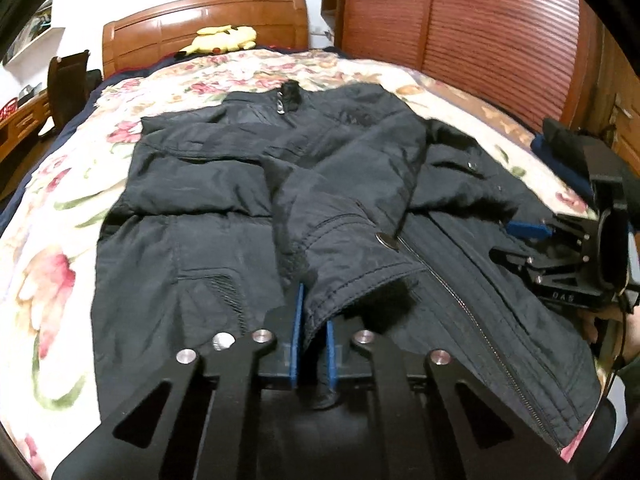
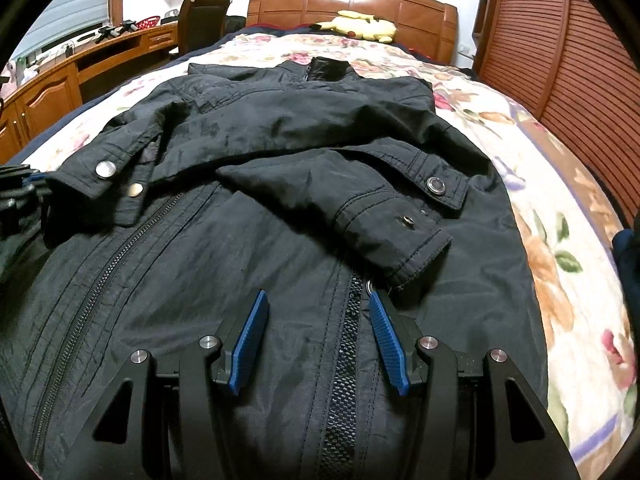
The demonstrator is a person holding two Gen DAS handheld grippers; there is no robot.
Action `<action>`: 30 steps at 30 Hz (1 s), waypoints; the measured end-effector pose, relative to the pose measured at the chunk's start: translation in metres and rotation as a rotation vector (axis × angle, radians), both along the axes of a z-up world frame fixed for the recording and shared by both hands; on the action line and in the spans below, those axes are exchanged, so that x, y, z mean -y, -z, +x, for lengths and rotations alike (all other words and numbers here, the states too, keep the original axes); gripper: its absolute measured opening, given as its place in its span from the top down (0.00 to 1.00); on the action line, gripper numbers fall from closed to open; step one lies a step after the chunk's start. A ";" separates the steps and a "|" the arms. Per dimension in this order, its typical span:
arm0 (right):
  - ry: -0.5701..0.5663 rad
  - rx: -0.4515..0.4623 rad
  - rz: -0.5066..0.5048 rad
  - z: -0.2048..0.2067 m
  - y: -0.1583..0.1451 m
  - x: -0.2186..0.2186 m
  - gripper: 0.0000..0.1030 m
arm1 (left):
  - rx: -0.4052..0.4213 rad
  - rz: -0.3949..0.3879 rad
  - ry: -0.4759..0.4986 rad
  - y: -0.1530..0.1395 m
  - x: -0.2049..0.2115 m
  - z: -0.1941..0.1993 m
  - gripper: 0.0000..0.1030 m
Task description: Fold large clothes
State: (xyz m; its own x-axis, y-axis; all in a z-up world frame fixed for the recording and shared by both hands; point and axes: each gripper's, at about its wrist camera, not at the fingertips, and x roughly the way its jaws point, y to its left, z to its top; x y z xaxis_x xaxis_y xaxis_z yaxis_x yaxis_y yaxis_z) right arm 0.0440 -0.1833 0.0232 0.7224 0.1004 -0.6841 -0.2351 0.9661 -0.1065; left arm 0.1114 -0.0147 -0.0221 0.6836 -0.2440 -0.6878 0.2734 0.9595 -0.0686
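While a dark navy padded jacket [image 1: 224,208] lies spread front-up on the floral quilted bedspread [image 1: 52,264], collar toward the brown wooden headboard [image 1: 208,20], both its sleeves are folded in across the chest. The left gripper [image 1: 312,332] has its blue-padded fingers [image 1: 297,336] drawn close together on the cuff of the left-side sleeve [image 1: 352,256], the cloth pinched between the pads; a round metal snap [image 1: 387,240] sits on that cuff beside the jacket's front zipper [image 1: 460,300]. The right gripper [image 2: 318,340] hovers low over the jacket's lower front with its blue ribbed fingers [image 2: 250,340] spread wide apart, nothing between them; a strip of black mesh [image 2: 344,360] runs beneath the gap. Just beyond it lies the other sleeve's cuff [image 2: 404,236], resting free on the jacket body. A yellow plush toy [image 2: 364,24] lies against the headboard, and a slatted reddish wooden wardrobe door [image 2: 560,40] stands to the right of the bed.
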 end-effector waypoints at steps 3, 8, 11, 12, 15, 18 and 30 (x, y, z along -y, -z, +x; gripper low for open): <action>-0.002 0.000 0.000 0.000 0.000 0.000 0.46 | 0.016 -0.024 -0.029 -0.006 -0.014 -0.001 0.91; -0.004 0.000 0.002 0.000 0.000 0.001 0.46 | 0.065 -0.021 -0.096 -0.019 -0.036 -0.006 0.91; -0.007 -0.001 0.004 0.001 0.000 0.002 0.46 | 0.082 0.013 -0.127 -0.021 -0.047 -0.010 0.91; -0.007 -0.001 0.003 0.001 0.000 0.002 0.46 | 0.084 0.021 -0.138 -0.021 -0.051 -0.012 0.91; -0.007 -0.001 0.004 0.000 0.000 0.002 0.46 | 0.088 0.025 -0.162 -0.022 -0.063 -0.017 0.91; -0.008 -0.001 0.004 0.001 0.000 0.002 0.46 | 0.098 0.013 -0.176 -0.025 -0.071 -0.024 0.91; -0.013 0.003 0.000 0.001 0.000 0.004 0.46 | 0.092 0.073 -0.091 -0.012 -0.038 -0.025 0.48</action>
State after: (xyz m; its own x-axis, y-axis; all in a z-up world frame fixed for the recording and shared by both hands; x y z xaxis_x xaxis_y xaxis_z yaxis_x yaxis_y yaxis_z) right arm 0.0446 -0.1871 0.0234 0.7230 0.1098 -0.6821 -0.2472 0.9630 -0.1071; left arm 0.0864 0.0236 -0.0101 0.7617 -0.1297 -0.6348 0.1869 0.9821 0.0236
